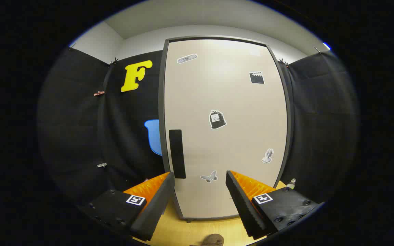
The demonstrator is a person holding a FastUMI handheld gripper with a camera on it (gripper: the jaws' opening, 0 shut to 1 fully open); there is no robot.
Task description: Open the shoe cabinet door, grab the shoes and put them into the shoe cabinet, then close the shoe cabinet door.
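Note:
The shoe cabinet point(227, 212) stands straight ahead, and its pale beige door point(224, 102) is shut. A dark vertical handle point(177, 153) sits near the door's left edge, just above my left fingertip. Several small stickers dot the door. My gripper point(200, 177) is open, nothing between its fingers, and points at the lower part of the door a short way off. A brownish shoe point(214, 240) peeks in on the wooden floor below and between the fingers, mostly cut off.
Black cloth walls close in on both sides of the cabinet. The light wooden floor point(197, 232) runs from the cabinet's foot toward me. A small clear bottle point(291, 183) stands on the floor by the cabinet's right lower corner.

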